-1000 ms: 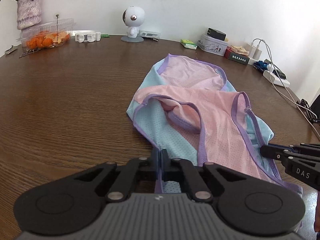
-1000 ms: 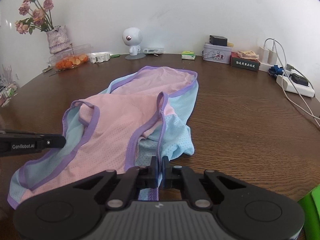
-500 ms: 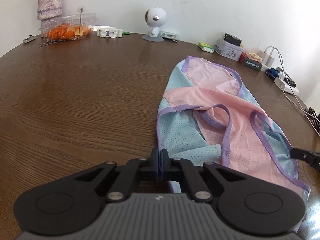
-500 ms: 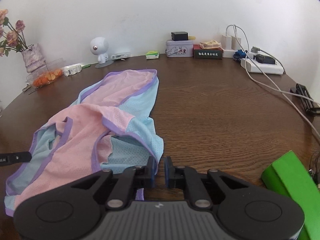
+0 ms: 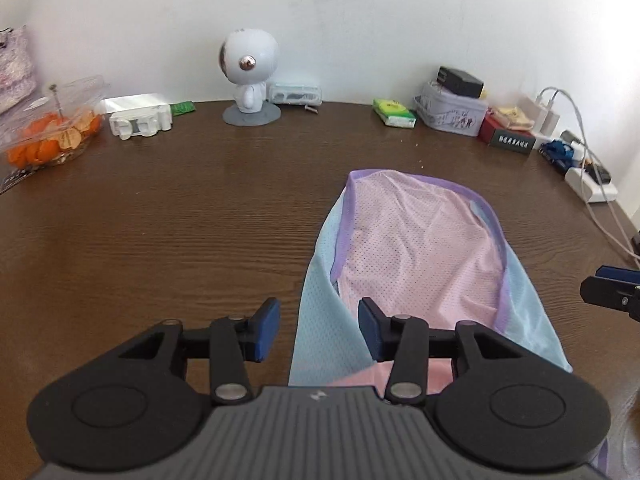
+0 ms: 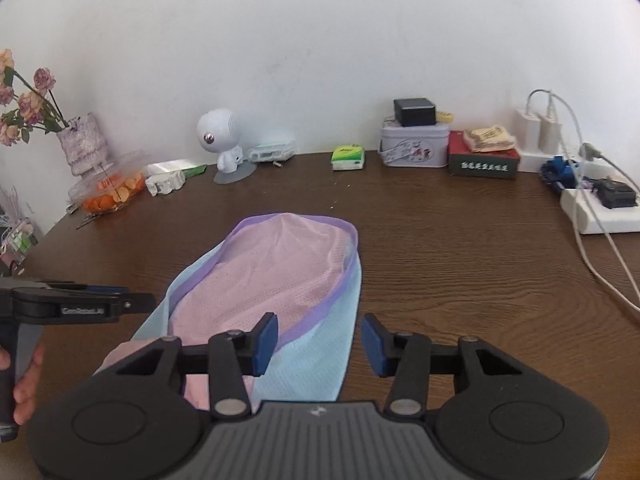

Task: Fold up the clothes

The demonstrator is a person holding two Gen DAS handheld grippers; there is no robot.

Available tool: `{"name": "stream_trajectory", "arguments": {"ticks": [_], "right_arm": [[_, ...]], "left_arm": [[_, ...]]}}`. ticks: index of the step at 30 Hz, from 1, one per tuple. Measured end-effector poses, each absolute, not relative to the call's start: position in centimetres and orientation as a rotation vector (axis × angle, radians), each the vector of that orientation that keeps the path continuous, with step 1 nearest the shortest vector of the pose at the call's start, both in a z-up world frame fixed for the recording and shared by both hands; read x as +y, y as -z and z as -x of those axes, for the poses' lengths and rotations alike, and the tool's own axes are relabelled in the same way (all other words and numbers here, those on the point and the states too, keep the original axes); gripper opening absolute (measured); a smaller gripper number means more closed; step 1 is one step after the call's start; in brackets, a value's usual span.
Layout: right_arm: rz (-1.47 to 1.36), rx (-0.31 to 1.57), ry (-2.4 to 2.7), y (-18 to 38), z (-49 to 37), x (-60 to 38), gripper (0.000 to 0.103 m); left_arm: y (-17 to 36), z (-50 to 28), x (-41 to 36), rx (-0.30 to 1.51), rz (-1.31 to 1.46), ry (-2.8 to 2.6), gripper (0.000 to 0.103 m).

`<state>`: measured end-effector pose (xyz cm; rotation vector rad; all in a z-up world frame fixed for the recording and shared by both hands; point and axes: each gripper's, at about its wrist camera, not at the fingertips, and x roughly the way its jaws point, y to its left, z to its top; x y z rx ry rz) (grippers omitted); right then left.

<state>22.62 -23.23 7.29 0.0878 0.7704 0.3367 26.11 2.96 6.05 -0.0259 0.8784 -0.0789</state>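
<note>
Through the left wrist camera we see our left gripper opening, gripping nothing, the garment lying on the table beneath. A clear box holds orange pieces.

Through the right wrist camera, our right gripper is opening too, empty above the garment.

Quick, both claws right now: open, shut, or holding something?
Left claw: opening, grips nothing; garment lies below.
Right claw: opening, grips nothing, above the same garment.
</note>
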Motion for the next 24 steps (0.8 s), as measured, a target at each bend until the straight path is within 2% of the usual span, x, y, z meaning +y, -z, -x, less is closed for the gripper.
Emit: {"name": "stream_trajectory", "arguments": {"ticks": [2,3,6,9,10,12,24], "right_arm": [[-0.058,0.818,-0.347,-6.0,-24.5,-21.8,0.043],[-0.044,0.839,-0.355,-5.4,-25.2,-21.2,0.040],[-0.027,0.890,-0.340,-3.6,-26.9,-20.0,0.031],[-0.038,0.901,-0.317,-2.6,-27.5,-19.9,0.029],[-0.034,0.888,-0.314,-2.4,-27.5,-19.9,0.020],[-0.034,0.874,-0.304,-2.3,-27.5,-20.2,0.002],[-0.205,0.609,-0.295,-6.7,-27.3,-24.6,0.002]], "left_arm": [[-5.4,-27.7,2.8,0.895,0.054,0.079,0.042],[-5.1,-28.2,2.7,0.898,0.065,0.084,0.039],[-4.2,-29.5,2.4,0.905,0.072,0.085,0.021],[-3.5,-30.2,2.2,0.913,0.074,0.095,0.006],[-3.4,-30.2,2.2,0.905,0.079,0.098,0.002],[-3.3,-30.1,2.5,0.887,0.096,0.102,0.002],[-4.5,-31.1,9.3,0.799,0.595,0.188,0.002]]}}
